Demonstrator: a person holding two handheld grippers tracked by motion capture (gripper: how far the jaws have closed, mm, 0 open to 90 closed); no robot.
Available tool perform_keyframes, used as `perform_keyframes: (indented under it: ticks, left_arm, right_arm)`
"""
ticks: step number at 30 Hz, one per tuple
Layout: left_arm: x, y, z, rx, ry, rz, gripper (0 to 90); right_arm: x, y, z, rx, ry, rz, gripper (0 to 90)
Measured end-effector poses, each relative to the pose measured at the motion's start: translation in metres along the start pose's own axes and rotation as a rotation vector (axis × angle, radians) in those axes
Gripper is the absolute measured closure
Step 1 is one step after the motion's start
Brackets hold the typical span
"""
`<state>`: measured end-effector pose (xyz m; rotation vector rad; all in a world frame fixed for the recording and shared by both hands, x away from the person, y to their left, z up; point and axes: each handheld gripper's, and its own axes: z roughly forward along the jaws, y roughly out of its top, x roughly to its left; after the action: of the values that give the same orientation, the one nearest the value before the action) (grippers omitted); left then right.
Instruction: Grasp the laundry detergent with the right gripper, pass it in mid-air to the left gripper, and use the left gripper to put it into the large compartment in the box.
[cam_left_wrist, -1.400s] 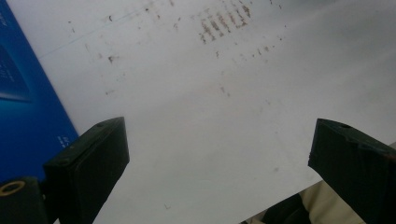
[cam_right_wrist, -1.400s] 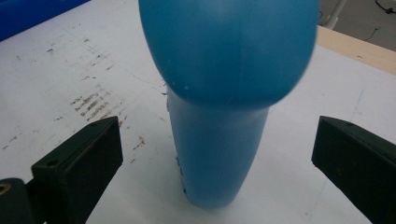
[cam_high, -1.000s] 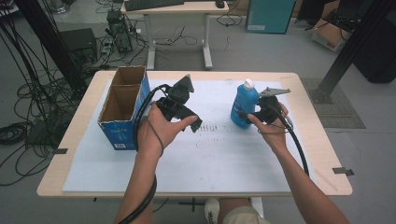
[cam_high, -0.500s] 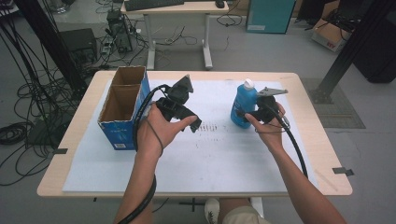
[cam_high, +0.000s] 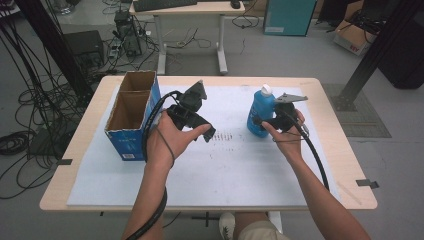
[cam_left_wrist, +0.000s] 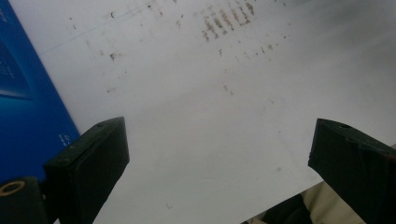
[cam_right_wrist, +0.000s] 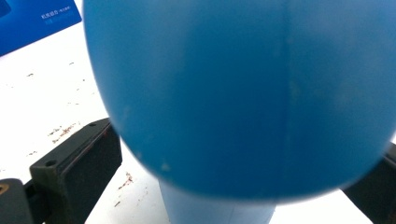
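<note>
While upright, blue bottle (cam_high: 260, 113) seemingly clamped by right hand-held gripper (cam_high: 263, 121).

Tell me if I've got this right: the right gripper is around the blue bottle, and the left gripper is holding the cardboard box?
Not quite. The left gripper holds nothing: the left gripper view shows its jaws wide apart over the bare white mat, with the box off to one side. The rest is right: the right gripper has its jaws on either side of the blue bottle.

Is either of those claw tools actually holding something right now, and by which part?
The right gripper has its fingers on either side of the blue bottle's body; whether they actually squeeze it cannot be told. The left gripper is open, holding nothing.
</note>
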<state>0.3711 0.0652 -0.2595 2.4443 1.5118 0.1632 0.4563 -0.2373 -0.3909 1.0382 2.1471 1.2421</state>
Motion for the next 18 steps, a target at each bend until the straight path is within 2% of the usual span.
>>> perform_keyframes:
  ticks: [18]
  left_arm:
    - [-0.0010, 0.0007, 0.0001, 0.003, -0.002, 0.002, 5.3]
  right_arm:
    - [-0.0006, -0.0005, 0.0017, -0.004, -0.005, -0.004, 1.3]
